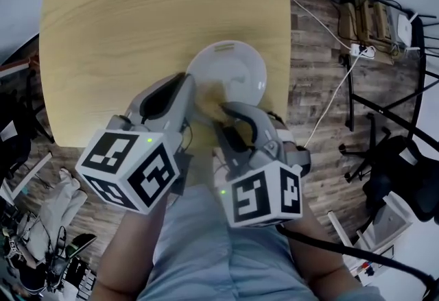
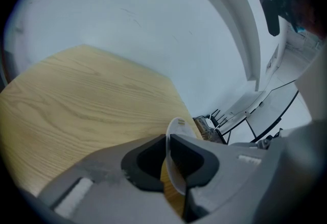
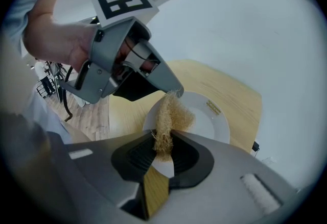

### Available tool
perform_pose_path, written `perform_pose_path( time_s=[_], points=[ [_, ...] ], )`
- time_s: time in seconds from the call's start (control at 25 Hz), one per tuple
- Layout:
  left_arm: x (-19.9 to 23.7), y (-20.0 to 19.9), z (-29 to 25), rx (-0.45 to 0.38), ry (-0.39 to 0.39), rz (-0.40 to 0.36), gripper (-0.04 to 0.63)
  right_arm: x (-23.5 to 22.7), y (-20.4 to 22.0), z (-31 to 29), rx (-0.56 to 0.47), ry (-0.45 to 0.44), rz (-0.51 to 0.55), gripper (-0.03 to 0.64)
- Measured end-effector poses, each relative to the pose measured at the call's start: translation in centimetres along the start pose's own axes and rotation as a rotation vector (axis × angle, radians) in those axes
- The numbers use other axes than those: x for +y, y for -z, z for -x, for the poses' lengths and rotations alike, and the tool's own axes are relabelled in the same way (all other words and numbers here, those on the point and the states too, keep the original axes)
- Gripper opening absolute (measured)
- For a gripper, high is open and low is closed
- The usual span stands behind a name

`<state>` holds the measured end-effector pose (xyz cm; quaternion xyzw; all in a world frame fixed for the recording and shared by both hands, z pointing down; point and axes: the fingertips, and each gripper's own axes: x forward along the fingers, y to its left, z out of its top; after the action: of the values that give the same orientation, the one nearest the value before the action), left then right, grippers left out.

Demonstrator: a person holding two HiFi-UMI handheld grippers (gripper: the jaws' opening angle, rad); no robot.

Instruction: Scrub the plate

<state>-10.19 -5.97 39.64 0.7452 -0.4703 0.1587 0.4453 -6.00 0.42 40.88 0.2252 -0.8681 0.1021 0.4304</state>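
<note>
A white plate (image 1: 233, 70) lies at the near edge of the wooden table (image 1: 137, 25). My left gripper (image 1: 190, 97) is shut on the plate's near-left rim; in the left gripper view the plate (image 2: 176, 159) stands edge-on between the jaws (image 2: 167, 159). My right gripper (image 1: 221, 113) is shut on a tan fibrous scrubber (image 3: 171, 118), whose free end rests on the plate (image 3: 209, 118) close to the left gripper's tip (image 3: 171, 88). From the head view the scrubber is mostly hidden under the grippers.
The table's near and right edges are close to the plate. Wooden floor (image 1: 322, 80) lies to the right with white cables (image 1: 336, 80), a black chair base (image 1: 391, 162) and a bag (image 1: 370, 18). Clutter (image 1: 41, 224) sits at lower left.
</note>
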Motion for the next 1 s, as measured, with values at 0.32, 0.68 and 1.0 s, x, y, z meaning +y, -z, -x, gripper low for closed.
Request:
perform_pose_path(
  time_s=[0.32, 0.68, 1.0],
  points=[
    [-0.4, 0.5, 0.3, 0.006, -0.012, -0.023, 0.049, 1.1, 1.7, 1.0, 0.034, -0.03, -0.003, 0.067],
    [-0.6, 1.0, 1.1, 0.014, -0.014, -0.067, 0.049, 1.4, 4.8, 2.3, 0.093, -0.014, -0.054, 0.067],
    [-0.5, 1.0, 1.4, 0.025, -0.022, -0.084, 0.049, -0.8, 6.9, 3.0, 0.133, 0.047, -0.119, 0.067]
  ],
)
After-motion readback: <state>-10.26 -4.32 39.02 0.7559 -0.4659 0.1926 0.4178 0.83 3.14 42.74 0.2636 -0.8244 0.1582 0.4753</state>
